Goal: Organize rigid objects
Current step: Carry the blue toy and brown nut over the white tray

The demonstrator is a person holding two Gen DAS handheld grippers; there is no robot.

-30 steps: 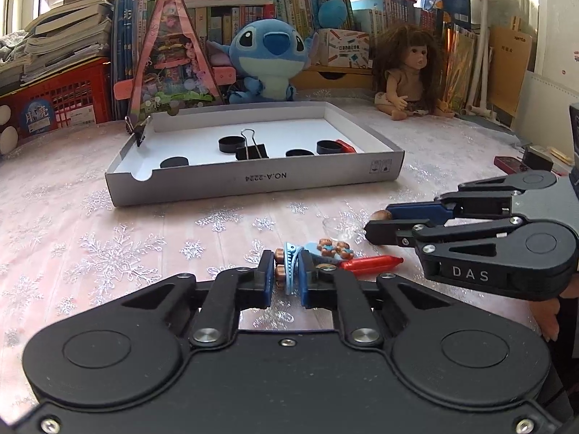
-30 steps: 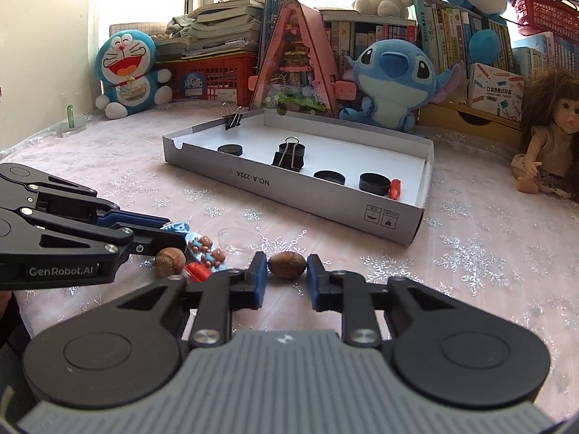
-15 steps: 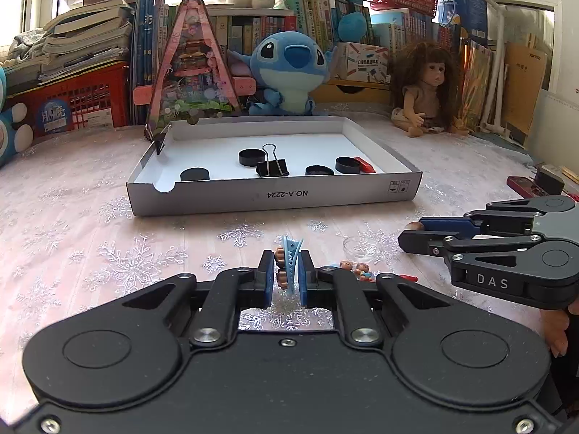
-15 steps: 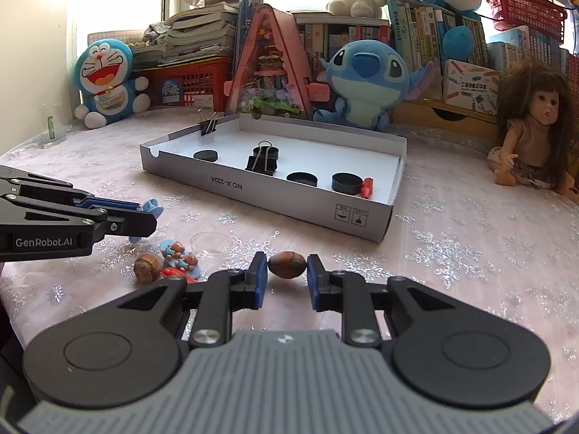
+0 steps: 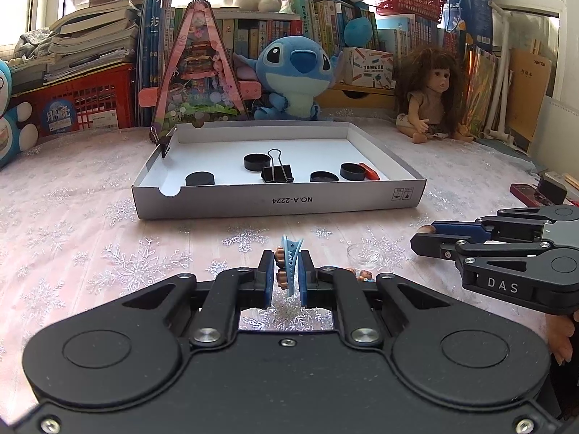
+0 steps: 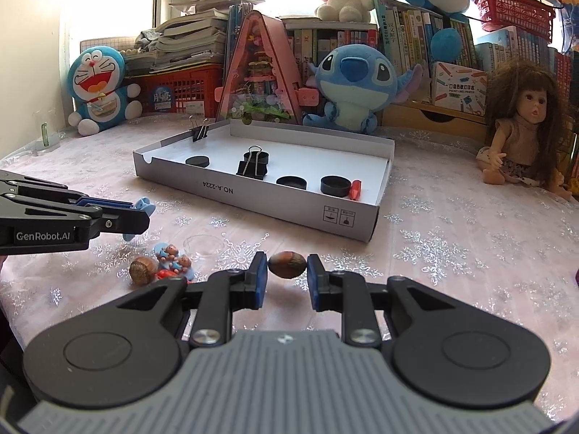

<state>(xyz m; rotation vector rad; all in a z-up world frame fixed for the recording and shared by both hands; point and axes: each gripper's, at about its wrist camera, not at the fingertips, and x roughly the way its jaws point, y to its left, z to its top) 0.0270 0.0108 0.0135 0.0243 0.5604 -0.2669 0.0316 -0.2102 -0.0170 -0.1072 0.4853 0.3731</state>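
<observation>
The left gripper (image 5: 286, 276) is clenching a blue clip (image 5: 290, 266), jaws tight on it; the right gripper (image 6: 287, 275) is gripping a nut (image 6: 287, 264), both lifted over the desk (image 6: 470, 235). Another nut (image 6: 142, 270) and a bear clip (image 6: 173, 256) are lying below, waiting. Beyond, the tray (image 5: 278, 202) is already holding caps and a binder clip (image 5: 277, 171), with bare floor left inside; its near wall is needing clearance

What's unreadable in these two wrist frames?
- Left wrist view: most of the bear clip and the acorn on the table are hidden behind the left claw.
- Left wrist view: the right claw's acorn is almost wholly covered by its fingers.
- Both views: tray pictograms too small.
</observation>
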